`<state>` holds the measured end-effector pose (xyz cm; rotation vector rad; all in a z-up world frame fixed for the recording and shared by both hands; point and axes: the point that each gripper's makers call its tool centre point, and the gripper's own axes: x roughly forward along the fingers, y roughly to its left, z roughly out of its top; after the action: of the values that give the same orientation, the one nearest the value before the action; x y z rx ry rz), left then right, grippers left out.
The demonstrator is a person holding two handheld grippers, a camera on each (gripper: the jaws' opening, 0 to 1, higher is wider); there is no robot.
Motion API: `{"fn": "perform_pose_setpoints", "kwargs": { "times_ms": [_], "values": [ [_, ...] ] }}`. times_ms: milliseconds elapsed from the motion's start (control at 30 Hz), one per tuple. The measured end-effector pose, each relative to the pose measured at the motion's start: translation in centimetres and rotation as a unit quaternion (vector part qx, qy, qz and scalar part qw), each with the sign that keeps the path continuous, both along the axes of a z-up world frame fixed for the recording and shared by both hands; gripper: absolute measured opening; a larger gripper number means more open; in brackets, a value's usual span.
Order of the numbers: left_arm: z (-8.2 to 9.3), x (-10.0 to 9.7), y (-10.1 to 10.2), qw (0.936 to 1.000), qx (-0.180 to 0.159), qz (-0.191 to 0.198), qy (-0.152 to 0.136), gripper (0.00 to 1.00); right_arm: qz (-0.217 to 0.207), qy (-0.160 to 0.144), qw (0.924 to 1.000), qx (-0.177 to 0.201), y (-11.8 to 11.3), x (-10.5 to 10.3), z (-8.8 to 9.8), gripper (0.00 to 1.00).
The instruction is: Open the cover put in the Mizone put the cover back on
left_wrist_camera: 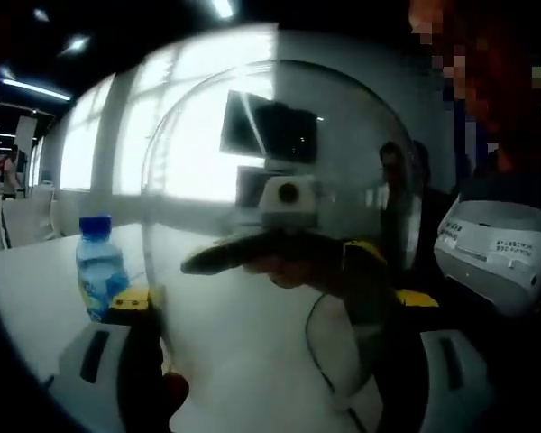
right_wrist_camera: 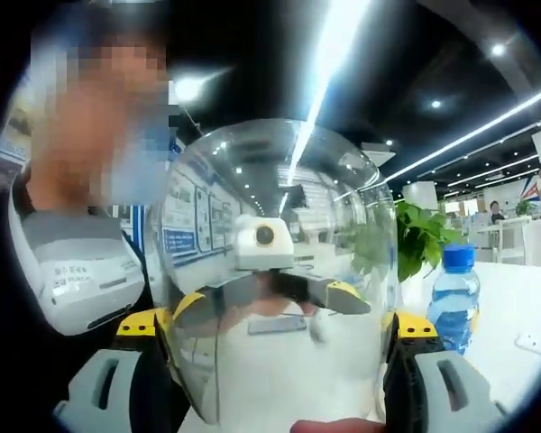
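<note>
Clear cover (left_wrist_camera: 279,225) blurring opposite tongs (left_wrist_camera: 279,257)

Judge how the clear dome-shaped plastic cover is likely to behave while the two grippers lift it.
The clear dome-shaped plastic cover looks rigid, since it holds its shape between the jaws. Its glossy, curved wall may be slippery. It seems thin and hollow, so probably light, and could tilt if either grip loosens.

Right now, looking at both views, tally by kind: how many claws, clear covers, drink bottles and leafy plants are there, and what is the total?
Claws: 2, the left claw and the right claw, each set about the cover
Clear dome cover: 1
Blue-capped bottle: 1, standing on the white table
Leafy plant: 1
Total: 5
</note>
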<state>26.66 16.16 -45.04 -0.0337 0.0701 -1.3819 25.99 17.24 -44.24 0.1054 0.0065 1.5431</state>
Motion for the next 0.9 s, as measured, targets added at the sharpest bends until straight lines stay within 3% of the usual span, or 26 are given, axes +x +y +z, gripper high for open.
{"fn": "perform_pose_setpoints", "kwargs": {
  "times_ms": [433, 900],
  "values": [
    [3.3, 0.0, -0.6, 0.9998, 0.001, -0.002, -0.021, 0.87, -0.003, -0.022, 0.9997, 0.007, -0.5, -0.1, 3.3, 0.91],
    [7.3, 0.3, -1.0, 0.9997, 0.002, 0.004, -0.024, 0.87, 0.003, -0.027, 0.9996, 0.006, -0.8, 0.5, 7.6, 0.91]
  ]
}}
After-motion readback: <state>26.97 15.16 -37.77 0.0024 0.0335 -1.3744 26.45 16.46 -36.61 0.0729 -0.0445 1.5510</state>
